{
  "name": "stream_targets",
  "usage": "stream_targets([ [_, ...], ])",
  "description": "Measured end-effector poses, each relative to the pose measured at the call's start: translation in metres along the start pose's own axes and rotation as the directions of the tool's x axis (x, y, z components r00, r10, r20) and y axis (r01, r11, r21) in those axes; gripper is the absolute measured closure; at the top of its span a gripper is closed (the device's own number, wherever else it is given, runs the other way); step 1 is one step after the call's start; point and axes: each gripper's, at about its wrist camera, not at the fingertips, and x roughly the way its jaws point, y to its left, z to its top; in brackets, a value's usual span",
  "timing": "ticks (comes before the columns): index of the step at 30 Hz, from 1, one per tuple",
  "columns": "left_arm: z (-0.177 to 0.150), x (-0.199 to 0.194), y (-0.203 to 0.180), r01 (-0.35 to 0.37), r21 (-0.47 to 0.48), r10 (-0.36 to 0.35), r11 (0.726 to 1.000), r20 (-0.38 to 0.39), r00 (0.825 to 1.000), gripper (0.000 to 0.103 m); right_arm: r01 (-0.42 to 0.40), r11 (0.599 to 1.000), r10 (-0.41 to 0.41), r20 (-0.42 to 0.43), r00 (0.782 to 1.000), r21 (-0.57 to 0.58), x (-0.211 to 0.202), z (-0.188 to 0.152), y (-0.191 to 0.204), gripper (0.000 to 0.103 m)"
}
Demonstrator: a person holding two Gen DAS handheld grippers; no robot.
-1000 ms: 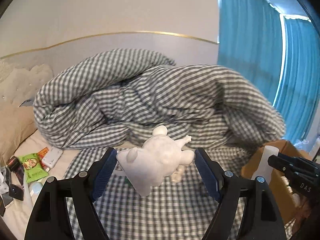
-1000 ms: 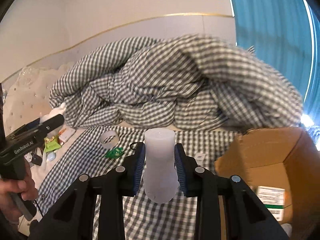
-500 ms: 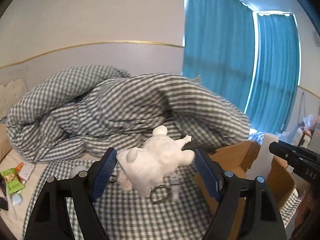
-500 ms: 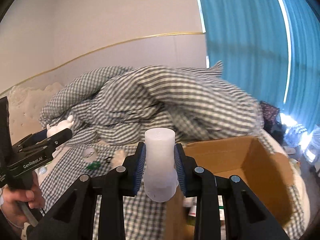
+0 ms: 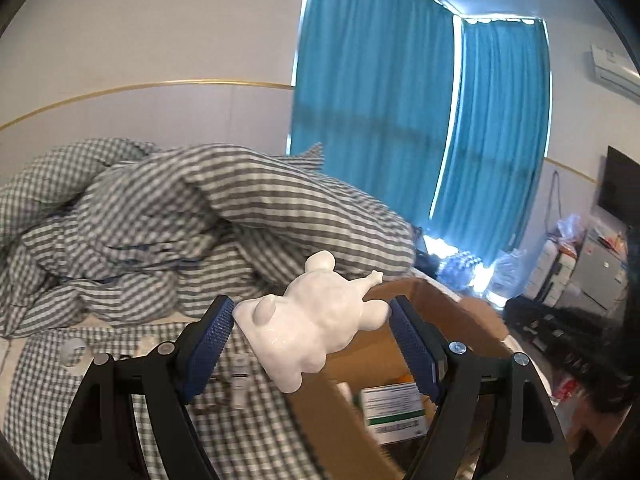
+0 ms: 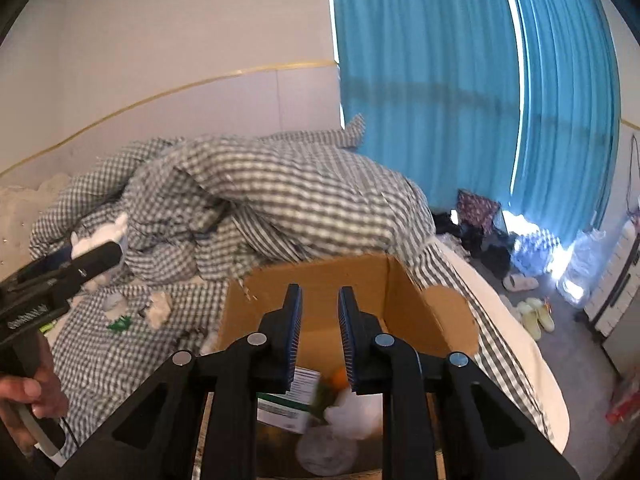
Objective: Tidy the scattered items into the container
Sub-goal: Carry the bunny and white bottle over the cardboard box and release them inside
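Observation:
My left gripper [image 5: 310,338] is shut on a white animal figurine [image 5: 316,328] and holds it in the air at the left edge of the open cardboard box [image 5: 448,320]. In the right wrist view the left gripper [image 6: 86,258] shows at the far left with the figurine [image 6: 104,240]. My right gripper [image 6: 319,330] is open and empty above the box [image 6: 320,280]. A white bottle [image 6: 332,446] lies in the box below it, beside a green-and-white carton [image 6: 298,394] and an orange thing [image 6: 340,376].
A rumpled grey checked duvet [image 6: 280,208] is heaped behind the box. Small items lie on the checked sheet left of the box: a tape roll [image 5: 72,350], a green packet [image 6: 120,322], a small tube [image 5: 240,380]. Blue curtains [image 6: 460,80] and floor clutter are at right.
Both grippers swung right toward the box. The right gripper has opened and let go of the white bottle, which now lies in the box. The left gripper still holds the figurine.

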Motion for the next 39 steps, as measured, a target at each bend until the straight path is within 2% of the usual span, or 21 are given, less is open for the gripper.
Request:
stream_targets([
  [11,-0.002,0.023,-0.044,0.061,0.054,-0.060,0.997,-0.026,0.998,0.022,0.019,0.998,-0.018,-0.008,1.000,0.056,-0.005,-0.013,-0.034,0.085],
  [21,-0.019,0.064,-0.089,0.121,0.104,-0.110,0.987,-0.111,0.988,0.022,0.055,0.996,-0.055,-0.001,0.999,0.070,-0.018,-0.017,-0.051,0.085],
  [30,-0.031,0.080,-0.101,0.141,0.127,-0.119,0.982,-0.168,0.979,0.020,0.073,0.995,-0.073,-0.002,0.997,0.075,-0.021,-0.018,-0.058,0.085],
  [35,-0.028,0.079,-0.097,0.149,0.118,-0.128,0.982,-0.170,0.977,0.005,0.072,0.995,-0.072,-0.002,0.997,0.073,-0.021,-0.017,-0.055,0.085],
  [39,-0.024,0.071,-0.091,0.142,0.102,-0.125,0.985,-0.158,0.980,0.000,0.068,0.995,-0.069,0.003,0.998,0.071,-0.023,-0.015,-0.051,0.085],
])
